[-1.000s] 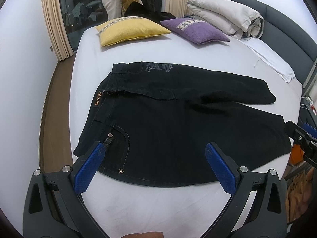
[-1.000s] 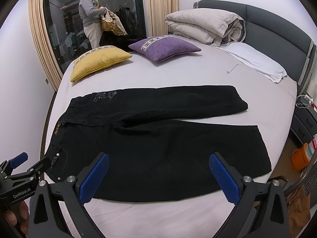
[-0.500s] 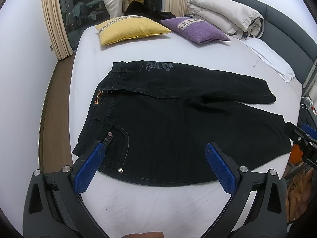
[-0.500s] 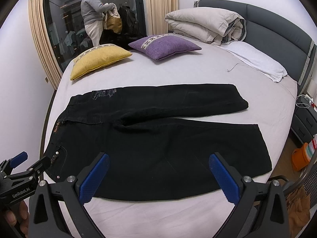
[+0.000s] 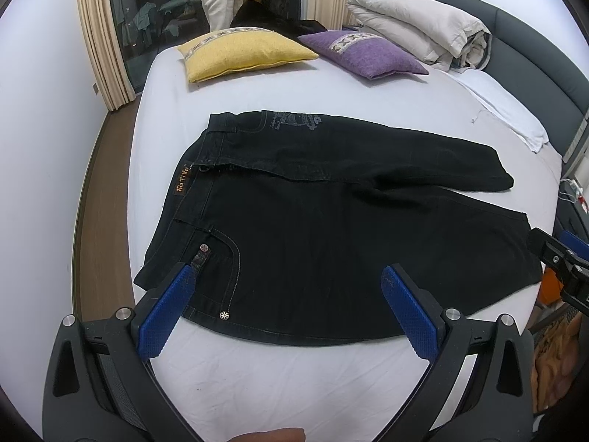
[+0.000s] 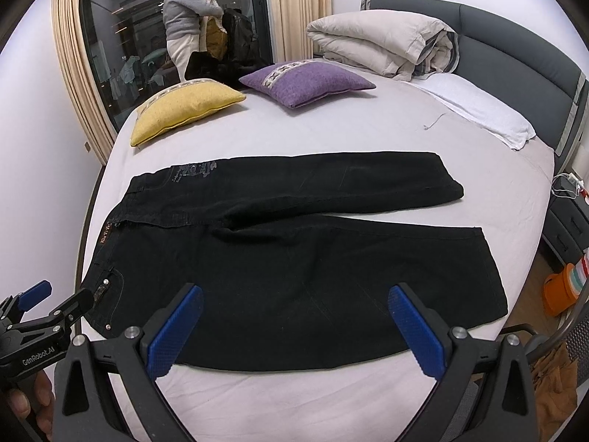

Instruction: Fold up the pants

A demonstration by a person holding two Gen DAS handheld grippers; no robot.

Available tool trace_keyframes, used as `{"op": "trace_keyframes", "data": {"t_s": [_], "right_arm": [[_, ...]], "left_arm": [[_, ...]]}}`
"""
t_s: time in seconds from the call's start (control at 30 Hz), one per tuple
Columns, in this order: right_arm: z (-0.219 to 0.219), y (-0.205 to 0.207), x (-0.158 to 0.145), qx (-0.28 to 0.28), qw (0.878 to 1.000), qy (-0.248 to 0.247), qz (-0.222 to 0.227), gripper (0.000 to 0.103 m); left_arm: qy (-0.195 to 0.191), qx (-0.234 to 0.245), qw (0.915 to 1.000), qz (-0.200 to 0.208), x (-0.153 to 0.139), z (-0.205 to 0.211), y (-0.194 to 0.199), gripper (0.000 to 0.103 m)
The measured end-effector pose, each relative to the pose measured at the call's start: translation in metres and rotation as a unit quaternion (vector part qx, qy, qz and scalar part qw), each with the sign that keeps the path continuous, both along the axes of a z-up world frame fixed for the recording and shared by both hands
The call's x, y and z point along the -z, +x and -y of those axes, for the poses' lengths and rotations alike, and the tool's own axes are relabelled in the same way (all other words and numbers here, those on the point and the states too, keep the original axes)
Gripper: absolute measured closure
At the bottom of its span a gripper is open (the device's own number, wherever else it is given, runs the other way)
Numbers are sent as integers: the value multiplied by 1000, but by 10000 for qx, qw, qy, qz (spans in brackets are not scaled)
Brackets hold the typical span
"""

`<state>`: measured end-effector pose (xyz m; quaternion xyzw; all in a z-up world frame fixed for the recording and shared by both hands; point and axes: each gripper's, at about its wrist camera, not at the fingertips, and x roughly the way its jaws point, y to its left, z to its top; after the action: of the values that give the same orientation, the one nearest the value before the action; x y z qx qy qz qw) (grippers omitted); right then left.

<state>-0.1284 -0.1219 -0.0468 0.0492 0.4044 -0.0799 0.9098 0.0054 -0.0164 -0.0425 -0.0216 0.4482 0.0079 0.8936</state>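
Black pants [image 5: 313, 228] lie flat on the white bed, waistband to the left, both legs stretched to the right; they also show in the right wrist view [image 6: 294, 258]. The far leg lies slightly apart from the near one at the hems. My left gripper [image 5: 287, 280] is open and empty, hovering above the near edge by the hip pocket. My right gripper [image 6: 294, 294] is open and empty above the near leg. Each gripper shows at the edge of the other's view, the right one [image 5: 559, 258] and the left one [image 6: 48, 313].
The bed [image 5: 294, 379] carries a yellow cushion [image 5: 243, 51], a purple cushion [image 5: 364, 51], a folded duvet [image 5: 419, 37] and a white pillow [image 5: 504, 107] at the far side. A person [image 6: 184, 25] stands by the window. An orange container [image 6: 563, 287] sits on the floor at the right.
Both grippers have stayed open and drifted only slightly over the pants. The person by the window has shifted.
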Motion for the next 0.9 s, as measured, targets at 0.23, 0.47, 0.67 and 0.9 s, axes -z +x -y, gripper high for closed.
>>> {"op": "trace_keyframes", "data": {"t_s": [0.23,0.47,0.67,0.9], "right_arm": [[3,3,2,-2,10000,24,-52,0],[5,3,4,-2,10000,28,-80,0],[6,5,6,-4,9999,34,-97,0],[7,8,9,-37,9999,80,-128,0]], "left_arm": [[3,11,10000,-70,6,-2,3,0],[18,49,9999,-129,10,1,7,0],[34,46,9999,-155,12,3,9,0],[35,41,9999,-158,12,3,9,0]]}}
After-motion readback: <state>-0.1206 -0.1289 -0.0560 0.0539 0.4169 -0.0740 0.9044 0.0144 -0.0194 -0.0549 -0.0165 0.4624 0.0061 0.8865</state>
